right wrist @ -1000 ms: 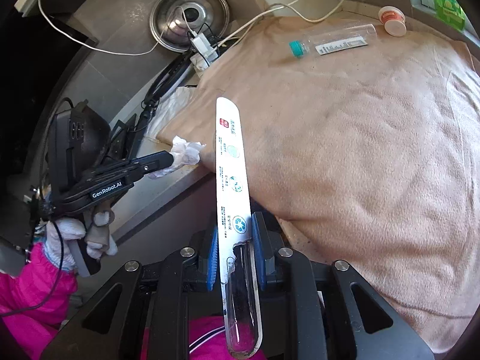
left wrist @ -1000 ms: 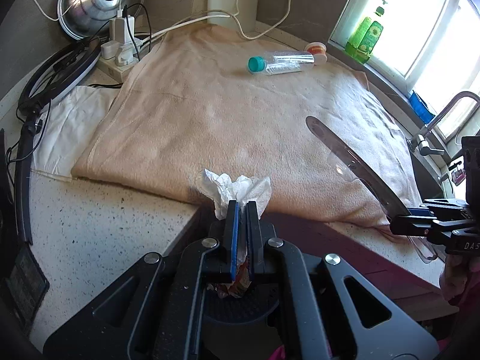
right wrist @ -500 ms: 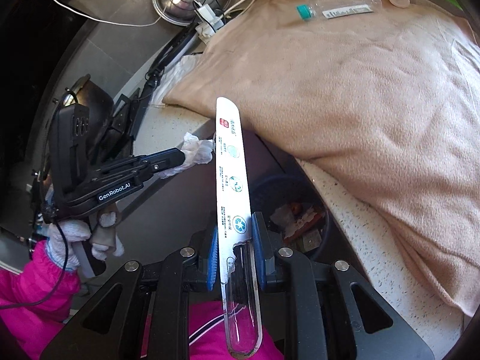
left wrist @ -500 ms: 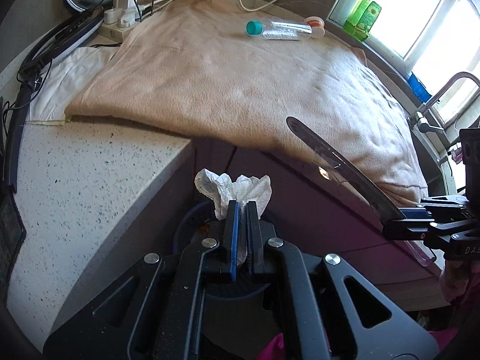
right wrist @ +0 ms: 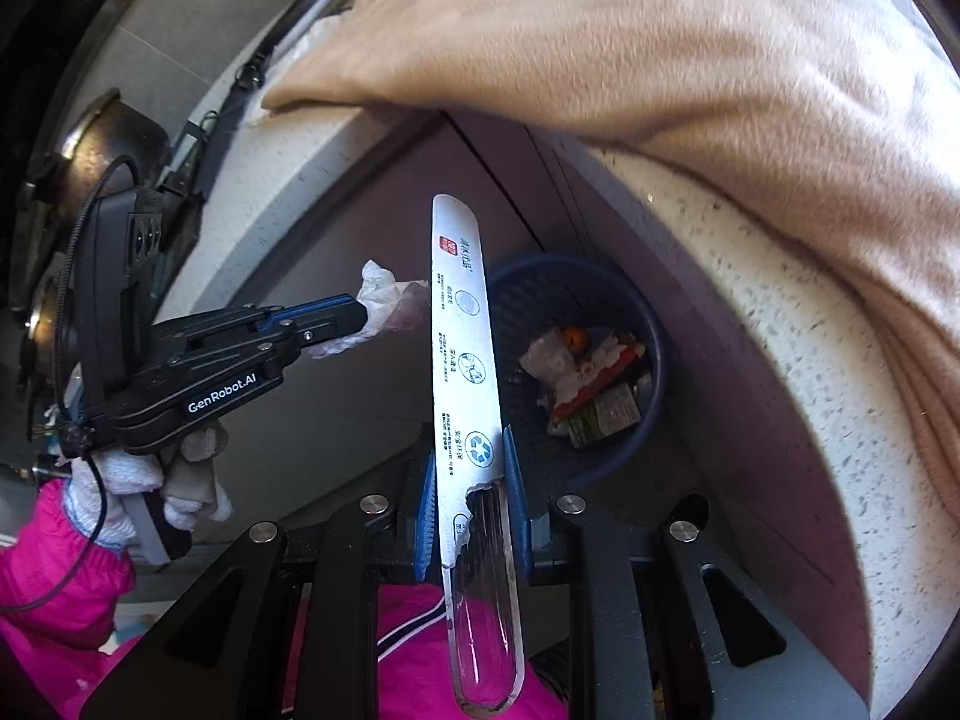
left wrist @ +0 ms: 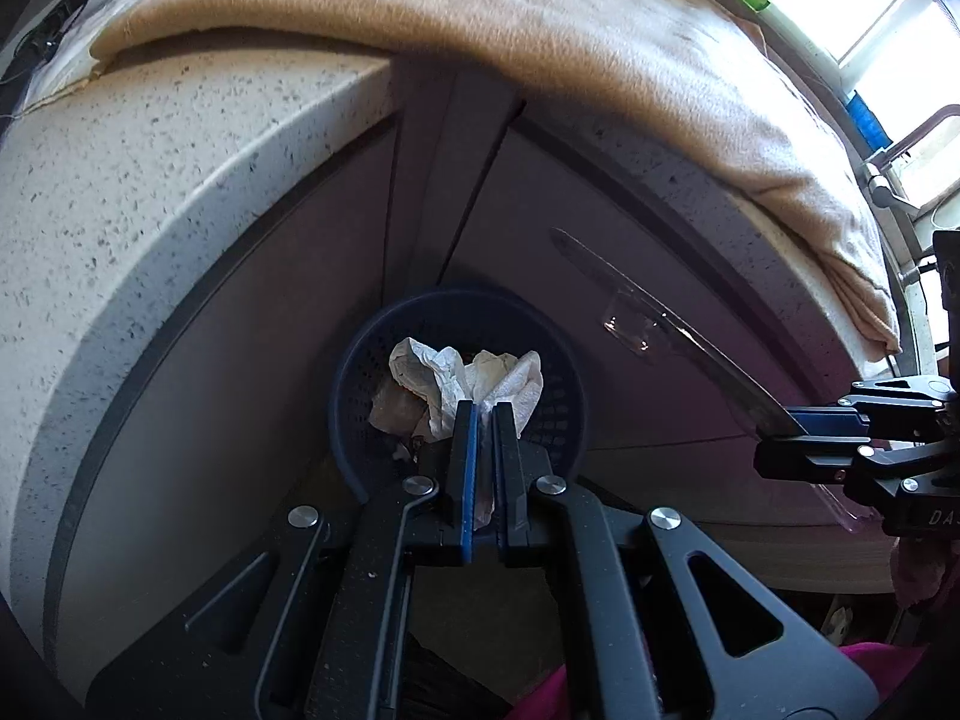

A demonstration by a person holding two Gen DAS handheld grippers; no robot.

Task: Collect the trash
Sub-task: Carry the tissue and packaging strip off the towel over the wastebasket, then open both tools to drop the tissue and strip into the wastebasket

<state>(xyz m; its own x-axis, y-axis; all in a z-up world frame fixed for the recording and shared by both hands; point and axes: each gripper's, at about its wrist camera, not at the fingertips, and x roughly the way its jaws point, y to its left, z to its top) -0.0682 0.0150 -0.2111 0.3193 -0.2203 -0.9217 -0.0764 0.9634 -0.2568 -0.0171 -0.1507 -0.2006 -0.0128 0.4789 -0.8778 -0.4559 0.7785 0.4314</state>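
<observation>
Left gripper (left wrist: 480,414) is clamped tight on a crumpled white tissue (left wrist: 462,375), low centre of the left wrist frame, right above the dark blue mesh waste basket (left wrist: 360,360) on the floor by the cabinet. Right gripper (right wrist: 468,468) pinches a long clear plastic wrapper with a white printed backing (right wrist: 462,330), standing up through the middle of its frame. In the basket (right wrist: 654,336), right of centre there, wrappers and scraps already lie. A tan towel (right wrist: 600,30) drapes the speckled countertop (left wrist: 150,138) above.
</observation>
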